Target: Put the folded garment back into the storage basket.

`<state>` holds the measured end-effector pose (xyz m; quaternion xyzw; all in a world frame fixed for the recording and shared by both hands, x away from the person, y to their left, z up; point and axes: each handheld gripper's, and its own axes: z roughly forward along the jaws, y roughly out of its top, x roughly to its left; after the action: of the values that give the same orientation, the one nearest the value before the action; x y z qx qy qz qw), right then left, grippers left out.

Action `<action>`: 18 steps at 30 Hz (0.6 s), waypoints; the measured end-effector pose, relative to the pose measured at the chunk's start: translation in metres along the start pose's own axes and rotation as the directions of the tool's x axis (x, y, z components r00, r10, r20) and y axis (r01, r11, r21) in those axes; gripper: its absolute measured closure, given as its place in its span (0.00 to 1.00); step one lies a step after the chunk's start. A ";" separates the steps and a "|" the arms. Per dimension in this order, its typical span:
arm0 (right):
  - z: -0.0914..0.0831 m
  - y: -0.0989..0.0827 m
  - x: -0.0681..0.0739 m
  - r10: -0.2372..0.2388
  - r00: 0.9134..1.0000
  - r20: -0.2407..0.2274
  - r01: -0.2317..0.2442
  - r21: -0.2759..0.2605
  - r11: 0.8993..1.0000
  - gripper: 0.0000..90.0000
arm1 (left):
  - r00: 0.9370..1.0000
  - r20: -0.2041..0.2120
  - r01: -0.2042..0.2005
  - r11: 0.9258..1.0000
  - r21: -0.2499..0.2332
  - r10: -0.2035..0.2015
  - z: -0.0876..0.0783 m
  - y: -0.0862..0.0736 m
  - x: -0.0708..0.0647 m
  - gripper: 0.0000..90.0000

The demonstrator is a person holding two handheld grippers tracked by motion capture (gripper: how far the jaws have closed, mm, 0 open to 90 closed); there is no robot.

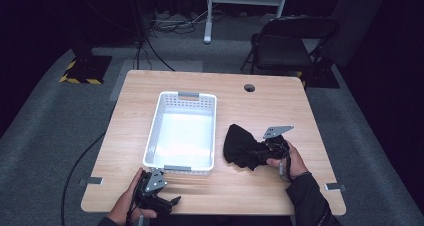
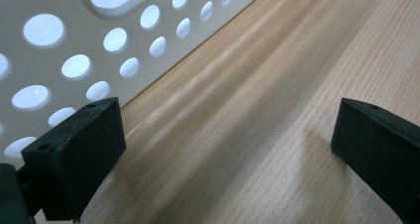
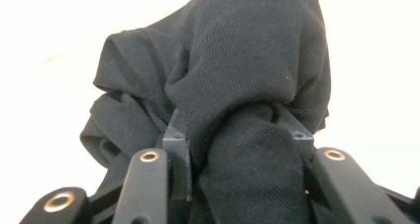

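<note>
The right gripper (image 1: pixel 261 153), at lower right of the high view, is clamped on the black cloth (image 1: pixel 241 145); a bunched fold sits pinched between its jaws. The cloth lies on the wooden table (image 1: pixel 270 106), just right of the white perforated basket (image 1: pixel 182 97). The left gripper (image 1: pixel 176 200), at lower centre-left, has jaws spread wide, holding nothing, beside the basket's near wall.

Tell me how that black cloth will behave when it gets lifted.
The black cloth looks soft and creased, so it will probably sag and hang. Bunched between the right gripper jaws, it likely won't slip. It seems light; the table should release it freely.
</note>
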<state>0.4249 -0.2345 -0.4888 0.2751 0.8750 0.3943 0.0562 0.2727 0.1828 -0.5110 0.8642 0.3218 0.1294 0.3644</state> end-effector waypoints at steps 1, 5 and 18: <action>-0.001 0.000 0.000 0.002 1.000 -0.004 -0.002 0.000 1.000 0.68 | 1.000 0.000 0.000 1.000 0.000 0.000 0.000 0.000 0.000 0.00; -0.005 0.000 0.002 0.002 1.000 -0.010 -0.002 -0.005 1.000 0.70 | 1.000 0.000 -0.001 1.000 0.000 0.001 0.000 0.000 0.000 0.00; -0.030 0.011 0.012 -0.002 1.000 0.011 0.003 -0.058 0.998 0.70 | 1.000 0.000 0.000 1.000 0.000 0.000 0.000 0.000 0.000 0.00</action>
<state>0.4100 -0.2416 -0.4589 0.2745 0.8632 0.4180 0.0695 0.2727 0.1828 -0.5110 0.8642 0.3217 0.1293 0.3645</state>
